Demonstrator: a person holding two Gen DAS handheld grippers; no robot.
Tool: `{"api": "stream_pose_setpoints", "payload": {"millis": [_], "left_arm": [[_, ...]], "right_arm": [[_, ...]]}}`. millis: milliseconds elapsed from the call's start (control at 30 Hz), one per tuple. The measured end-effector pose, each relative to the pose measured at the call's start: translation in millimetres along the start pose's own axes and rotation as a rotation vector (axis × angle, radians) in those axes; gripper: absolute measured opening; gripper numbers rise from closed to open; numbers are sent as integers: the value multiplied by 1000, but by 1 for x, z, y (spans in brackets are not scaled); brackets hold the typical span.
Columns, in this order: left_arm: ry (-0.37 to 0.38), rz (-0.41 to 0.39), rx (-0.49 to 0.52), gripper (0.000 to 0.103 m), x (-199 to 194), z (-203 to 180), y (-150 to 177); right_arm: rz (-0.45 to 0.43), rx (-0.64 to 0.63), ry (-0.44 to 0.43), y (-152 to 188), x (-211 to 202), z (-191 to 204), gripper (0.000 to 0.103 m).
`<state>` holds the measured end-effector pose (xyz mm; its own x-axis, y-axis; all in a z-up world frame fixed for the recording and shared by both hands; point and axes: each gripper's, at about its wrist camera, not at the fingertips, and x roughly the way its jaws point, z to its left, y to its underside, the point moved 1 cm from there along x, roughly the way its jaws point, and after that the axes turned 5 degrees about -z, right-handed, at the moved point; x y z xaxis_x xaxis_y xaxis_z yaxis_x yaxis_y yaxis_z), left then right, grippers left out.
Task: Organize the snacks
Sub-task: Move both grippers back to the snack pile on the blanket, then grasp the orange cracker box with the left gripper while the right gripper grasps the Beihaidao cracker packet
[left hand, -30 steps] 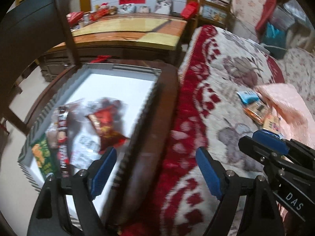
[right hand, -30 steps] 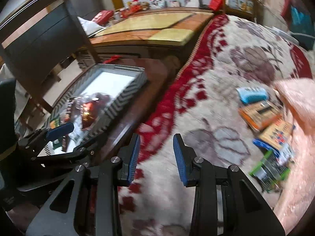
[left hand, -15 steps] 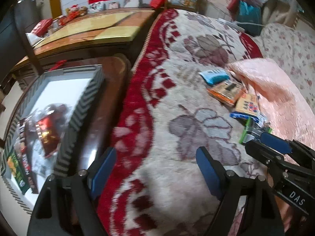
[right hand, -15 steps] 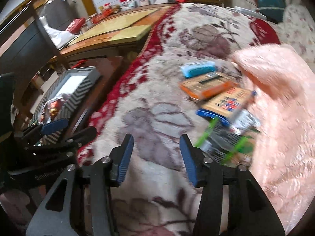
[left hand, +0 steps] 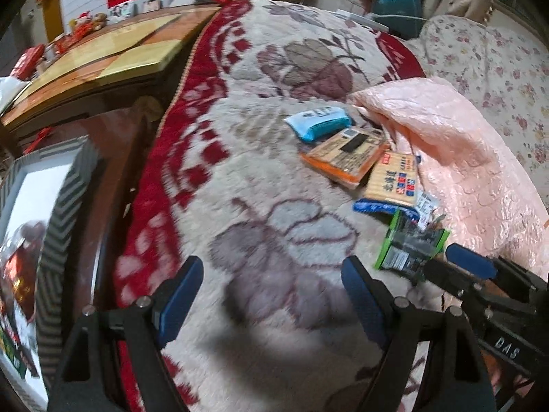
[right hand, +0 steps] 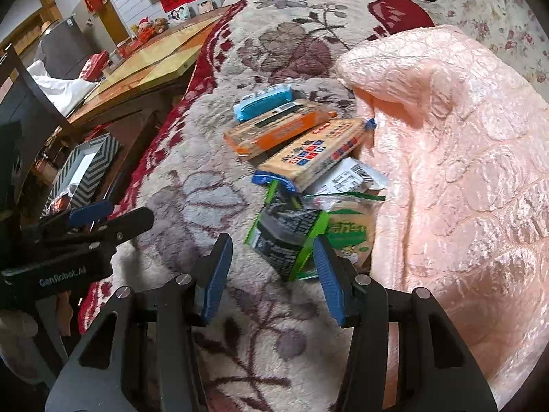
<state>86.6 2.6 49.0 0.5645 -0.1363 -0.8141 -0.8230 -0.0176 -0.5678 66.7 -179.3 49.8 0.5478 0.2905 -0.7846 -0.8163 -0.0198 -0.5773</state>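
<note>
Both grippers swung from tray toward snacks; left gripper, right gripper apart.

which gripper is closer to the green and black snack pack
Right. The right gripper has its open fingers right at the green and black snack pack. The left gripper hovers over bare blanket, off to the pack's left.

Left wrist view: left gripper over floral blanket, jaws wide apart, nothing between them.

Snack row at right on blanket: blue packet, orange box, tan cracker pack, green-edged dark packet, each overlapping or touching the next. Pink quilt just beside the row. Right gripper enters at lower right, near the green-edged packet; jaw gap not discernible. Chevron-walled box at far left holds red snack bags, blurred.
</note>
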Motion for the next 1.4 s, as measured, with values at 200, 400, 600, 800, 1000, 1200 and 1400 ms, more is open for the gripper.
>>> {"api": "stream_pose_setpoints", "payload": {"millis": [200,400,600,800,1000,1200,1400], "left_arm": [[134,25,20,85,21,-16,-30],[224,39,106,85,42,-38,-58],[269,84,156,85,75,-51,-81],[282,112,213,87,103,-70,-93],[259,146,235,87,126,-85,-103],[243,129,249,64,127,-78,-98],[213,70,219,60,108,-65,-87]], "right_arm": [[7,17,-2,-1,3,-10,49],[6,39,-9,-3,6,-19,49],[5,68,-15,-3,8,-30,49],[3,86,-23,-4,12,-35,49],[-7,97,-32,-5,12,-37,49],[-13,118,-40,-6,12,-40,49],[-42,97,-31,-19,10,-32,49]]}}
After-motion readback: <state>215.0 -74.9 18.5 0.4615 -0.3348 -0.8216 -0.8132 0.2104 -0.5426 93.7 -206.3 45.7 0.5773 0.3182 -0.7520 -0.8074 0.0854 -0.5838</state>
